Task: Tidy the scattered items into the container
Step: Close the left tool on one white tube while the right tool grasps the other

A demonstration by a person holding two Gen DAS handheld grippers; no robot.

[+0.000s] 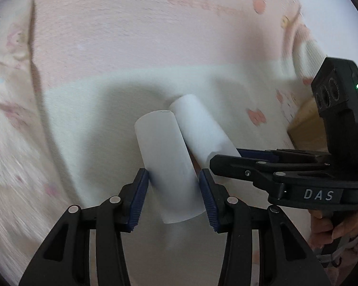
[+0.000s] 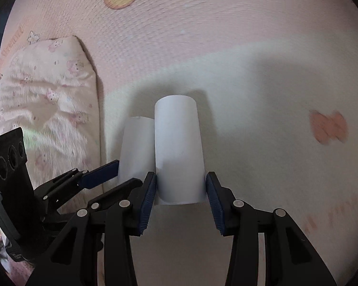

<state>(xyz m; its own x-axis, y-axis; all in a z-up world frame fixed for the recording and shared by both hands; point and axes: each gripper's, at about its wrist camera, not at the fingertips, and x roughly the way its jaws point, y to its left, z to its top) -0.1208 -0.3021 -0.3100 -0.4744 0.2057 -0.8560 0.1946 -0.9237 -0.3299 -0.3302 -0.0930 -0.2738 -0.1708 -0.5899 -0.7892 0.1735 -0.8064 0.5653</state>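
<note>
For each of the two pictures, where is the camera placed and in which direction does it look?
Left wrist: sits on the left gripper, looking forward and down onto the pink bedding; its fingers hold a white tube; the right gripper and a hand show at right.
Right wrist: sits on the right gripper, looking forward and down; its fingers hold another white tube; the left gripper and a pillow show at left.
Shared: both tubes side by side, both grippers, the bedding.

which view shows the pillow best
The right wrist view: the pillow lies whole at the left on the pink bedding, its cartoon print readable. The left wrist view shows only a blurred patterned strip at its left edge, possibly the same pillow.
</note>
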